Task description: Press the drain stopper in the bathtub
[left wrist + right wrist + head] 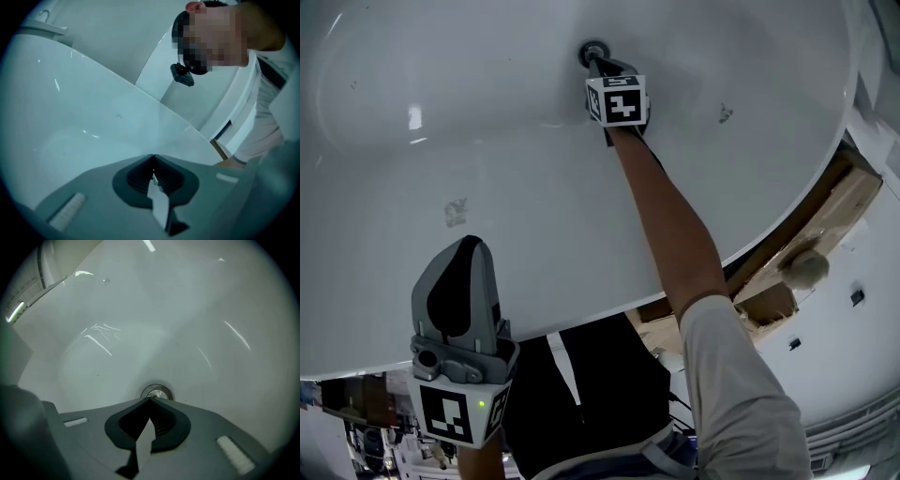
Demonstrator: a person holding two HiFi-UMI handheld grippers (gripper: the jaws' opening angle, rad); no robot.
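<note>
Left gripper [470, 244], fingers together, hangs over white bathtub [441, 141]; right gripper [593, 59], fingers closed, at drain stopper [157, 392].

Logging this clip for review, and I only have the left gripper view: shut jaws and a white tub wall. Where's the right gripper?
Observer: The right gripper is low in the bathtub, with its tips at the near edge of the drain stopper.
Operator: Is it open or shut?
Observer: Shut. In the right gripper view the jaws meet with nothing between them.
Operator: How far is my left gripper from that drain?
Observer: The head view shows the left gripper up by the tub's near rim, well apart from the drain.
</note>
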